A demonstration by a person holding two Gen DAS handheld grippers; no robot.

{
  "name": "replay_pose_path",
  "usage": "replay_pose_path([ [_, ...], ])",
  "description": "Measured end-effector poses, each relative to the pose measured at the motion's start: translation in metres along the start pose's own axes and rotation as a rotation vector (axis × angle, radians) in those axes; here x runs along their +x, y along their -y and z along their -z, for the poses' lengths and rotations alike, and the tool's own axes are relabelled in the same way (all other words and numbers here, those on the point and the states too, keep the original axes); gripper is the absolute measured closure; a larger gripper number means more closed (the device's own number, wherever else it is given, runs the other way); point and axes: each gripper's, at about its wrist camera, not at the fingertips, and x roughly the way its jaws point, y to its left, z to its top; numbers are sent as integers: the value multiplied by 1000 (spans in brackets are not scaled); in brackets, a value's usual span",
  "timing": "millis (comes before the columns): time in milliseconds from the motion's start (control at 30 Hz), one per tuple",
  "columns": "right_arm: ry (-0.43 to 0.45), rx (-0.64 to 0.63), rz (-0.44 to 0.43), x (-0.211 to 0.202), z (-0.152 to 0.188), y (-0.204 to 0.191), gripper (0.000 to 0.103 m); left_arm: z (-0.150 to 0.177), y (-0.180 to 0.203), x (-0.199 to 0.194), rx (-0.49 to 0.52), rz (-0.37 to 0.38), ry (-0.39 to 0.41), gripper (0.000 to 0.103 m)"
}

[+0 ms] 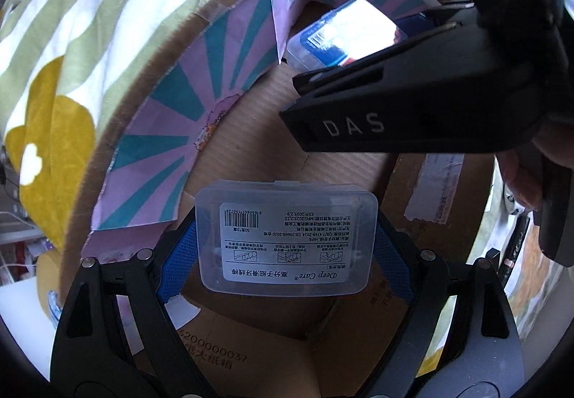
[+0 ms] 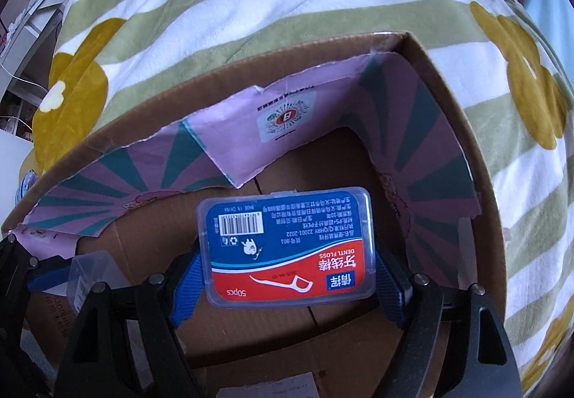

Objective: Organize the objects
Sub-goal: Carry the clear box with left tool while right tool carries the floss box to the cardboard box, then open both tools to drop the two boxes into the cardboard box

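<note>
Right now my left gripper [image 1: 286, 247] is clamped on a clear floss-pick case [image 1: 287, 240] with a white "Deep Care" label, its blue pads [image 1: 181, 256] pressed against the case's two short sides. I hold it over the inside of the cardboard box [image 1: 251, 146], whose walls are lined with torn purple-and-teal paper [image 1: 172, 132]. From the left wrist view I see the right gripper's black body, marked "DAS", crossing the upper right, with its case partly hidden behind it near the far corner of the box. On the right wrist view, my right gripper [image 2: 287, 265] pinches a blue-and-red floss case [image 2: 287, 247] printed "DENTL FLOSS" and "50pcs", again squeezed between the blue pads [image 2: 186, 290] on both short sides, label upside down to the camera. That case also sits above the box floor [image 2: 323, 164], close to the lined far wall. At the lower left of this view I can make out the clear case and one black finger of the left gripper. The box rests on a striped green-and-white blanket [image 2: 251, 3] with mustard flowers.
</note>
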Motion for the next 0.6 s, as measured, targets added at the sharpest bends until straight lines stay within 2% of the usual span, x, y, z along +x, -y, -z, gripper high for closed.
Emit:
replay_pose_path([
  [133, 6, 17, -15, 1, 0, 1, 25, 3, 3, 4, 6, -3, -7, 16],
  [233, 12, 20, -19, 1, 0, 0, 24, 3, 4, -2, 4, 5, 19, 15],
  [267, 19, 25, -26, 0, 0, 0, 19, 4, 4, -5, -2, 23, 24, 11],
  [300, 23, 30, -36, 0, -1, 0, 14, 5, 4, -7, -4, 30, 23, 0],
  [333, 25, 28, -50, 0, -1, 0, 1, 6, 5, -11, -7, 32, 36, 0],
  [400, 52, 19, -65, -2, -1, -1, 1, 9, 6, -16, -8, 46, 42, 0],
  [600, 25, 4, -44, -6, -2, -8, 1, 13, 10, -23, 0, 61, 50, 0],
])
